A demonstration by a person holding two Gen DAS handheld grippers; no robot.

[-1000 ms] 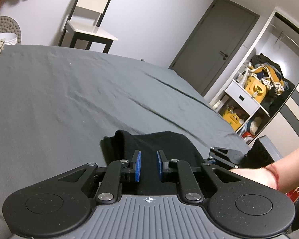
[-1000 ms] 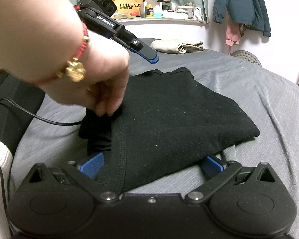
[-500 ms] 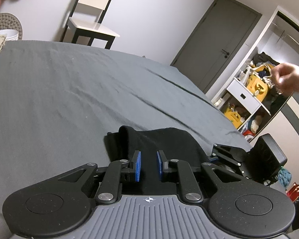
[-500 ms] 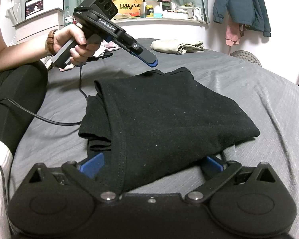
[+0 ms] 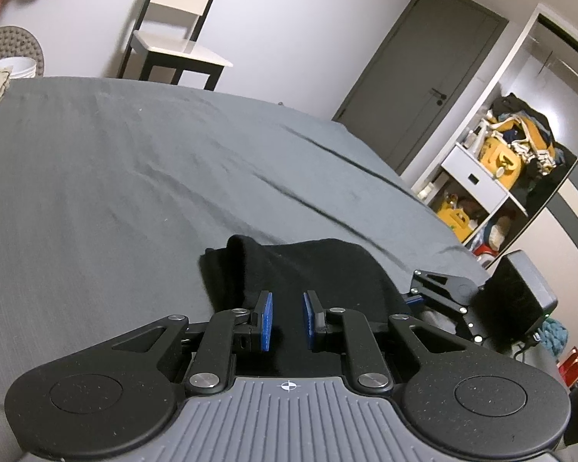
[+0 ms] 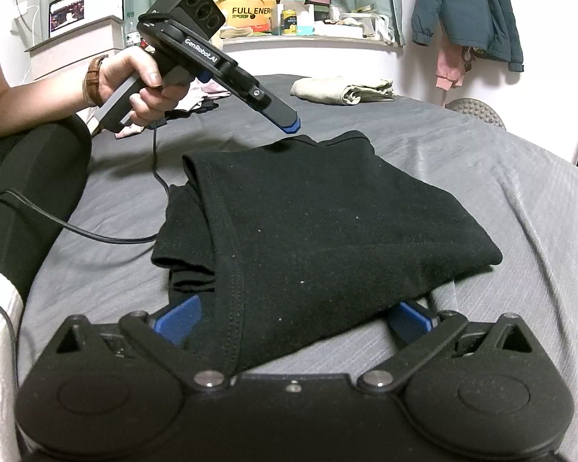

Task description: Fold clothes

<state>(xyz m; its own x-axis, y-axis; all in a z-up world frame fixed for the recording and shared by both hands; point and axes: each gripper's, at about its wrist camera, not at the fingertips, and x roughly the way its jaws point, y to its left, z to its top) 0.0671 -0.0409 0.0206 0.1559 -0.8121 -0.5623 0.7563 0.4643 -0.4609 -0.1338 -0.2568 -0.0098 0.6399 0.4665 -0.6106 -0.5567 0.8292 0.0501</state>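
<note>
A folded black shirt (image 6: pixel 327 227) lies on the grey bed (image 6: pixel 520 200). The right gripper (image 6: pixel 293 317) sits low at the shirt's near edge, its blue fingers (image 6: pixel 177 317) spread wide with the cloth between them. The left gripper (image 5: pixel 286 321), held by a hand (image 6: pixel 142 84), hangs above the shirt's far side. Its fingers are a little apart and hold nothing.

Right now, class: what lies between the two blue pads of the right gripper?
In the right wrist view, the folded black garment lies between the wide-open right gripper's pads, its near edge draped onto the gripper.
</note>
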